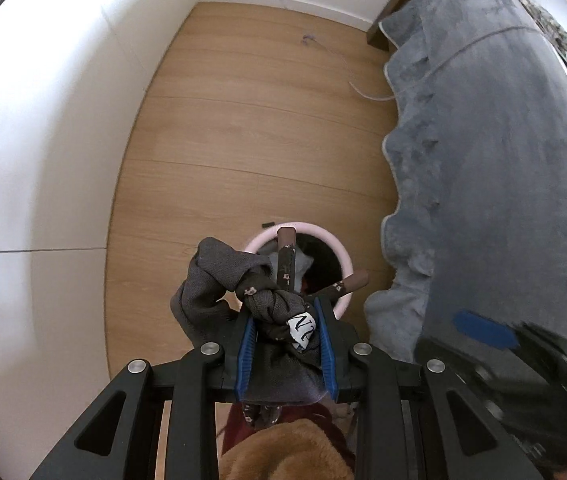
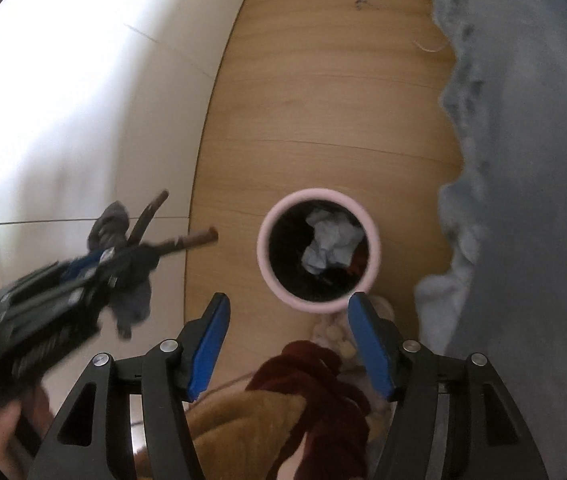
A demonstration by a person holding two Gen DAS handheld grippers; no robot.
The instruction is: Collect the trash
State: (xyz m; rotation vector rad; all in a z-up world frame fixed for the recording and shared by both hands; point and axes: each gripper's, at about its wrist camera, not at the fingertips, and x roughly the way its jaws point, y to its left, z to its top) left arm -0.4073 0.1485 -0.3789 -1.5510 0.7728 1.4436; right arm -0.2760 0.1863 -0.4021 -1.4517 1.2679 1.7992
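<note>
Overhead, pink bin rim (image 2: 318, 248) unobstructed, blanket edge (image 2: 455, 200) beside.

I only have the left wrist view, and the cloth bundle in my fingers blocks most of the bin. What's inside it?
Observer: Crumpled white paper lies in the pink bin, on dark contents.
Operator: Is my right gripper carrying anything?
Observer: No. The right gripper is open and empty, just short of the bin's near rim.
Operator: Where's my bundle relative to the bin?
Observer: In the right wrist view the left gripper and its dark cloth bundle sit left of the bin, not over the opening.
</note>
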